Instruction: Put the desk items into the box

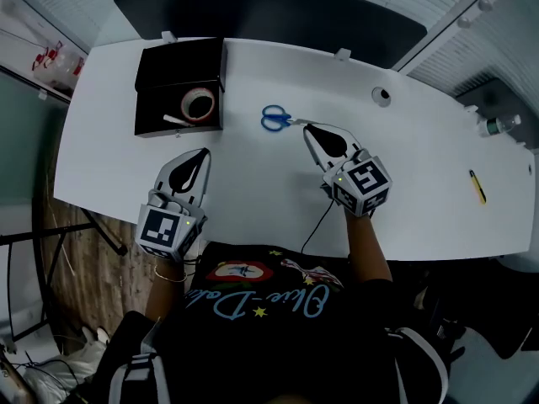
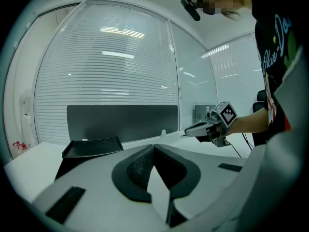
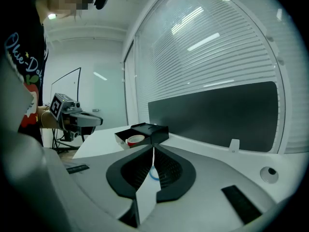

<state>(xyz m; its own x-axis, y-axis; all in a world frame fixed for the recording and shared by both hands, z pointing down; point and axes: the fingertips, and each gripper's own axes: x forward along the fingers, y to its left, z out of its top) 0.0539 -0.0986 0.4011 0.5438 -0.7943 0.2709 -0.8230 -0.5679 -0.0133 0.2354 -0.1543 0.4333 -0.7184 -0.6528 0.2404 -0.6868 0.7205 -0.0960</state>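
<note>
The black box [image 1: 177, 66] sits open at the far left of the white desk [image 1: 253, 188], its lid thrown back. A roll of tape [image 1: 199, 104] already lies inside beside a small white item I cannot identify, so the task looks partly done. The blue-handled scissors [image 1: 274, 119] lie flat on the desk a little right of the box, handles toward it and blades pointing at the right gripper [image 1: 308, 128]. That gripper is held low and nearly level, its tips right at the blade end. This looks like a deliberate line-up along the scissors' length, which suits pinching the thin blades better than the round loops. Its jaws are drawn almost fully together. In the right gripper view a blue handle loop shows through the narrow slot between them, but I cannot tell whether the pads have caught the blade or merely meet in front of it. My guess is that the step in hand is the pick-up of the scissors. The left gripper [image 1: 203, 153] is clenched on nothing and hangs over bare desk nearer the person, just below the box — probably parked clear of the short run from scissors to box. A slim yellow item [image 1: 477, 187] waits far off on the right edge, well apart from everything else.
</note>
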